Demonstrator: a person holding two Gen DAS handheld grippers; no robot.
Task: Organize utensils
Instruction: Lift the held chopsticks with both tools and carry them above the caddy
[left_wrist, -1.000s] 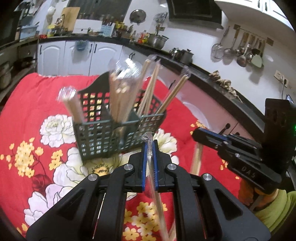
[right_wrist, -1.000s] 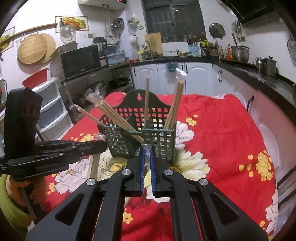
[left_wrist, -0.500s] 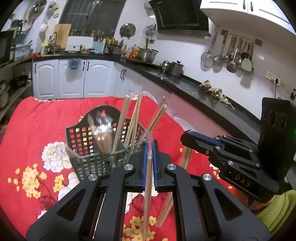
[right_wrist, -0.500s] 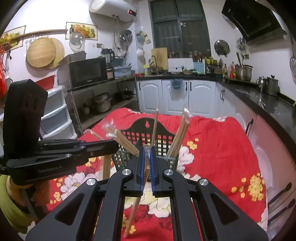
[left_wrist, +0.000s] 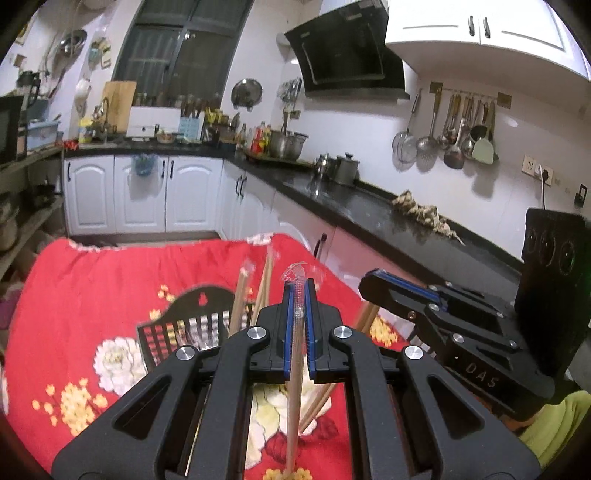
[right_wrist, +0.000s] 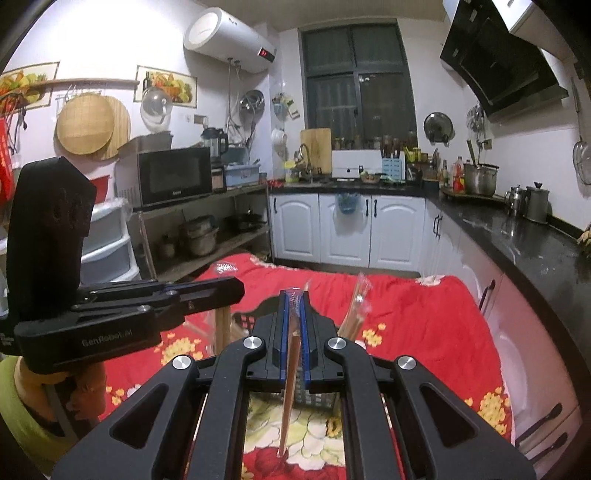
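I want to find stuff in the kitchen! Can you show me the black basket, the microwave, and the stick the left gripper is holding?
black basket (left_wrist: 201, 301): left wrist view, its arched back panel.
microwave (right_wrist: 171, 176): right wrist view, its dark door.
wrapped chopsticks (left_wrist: 295, 373): left wrist view, the shaft below the pads.

— Where did the dark perforated plastic basket (left_wrist: 177, 325) stand?
— On the red flowered tablecloth (left_wrist: 92, 280), toward its far edge, wrapped wooden chopsticks (left_wrist: 238, 299) upright inside; black countertop (left_wrist: 388, 218) to the right.
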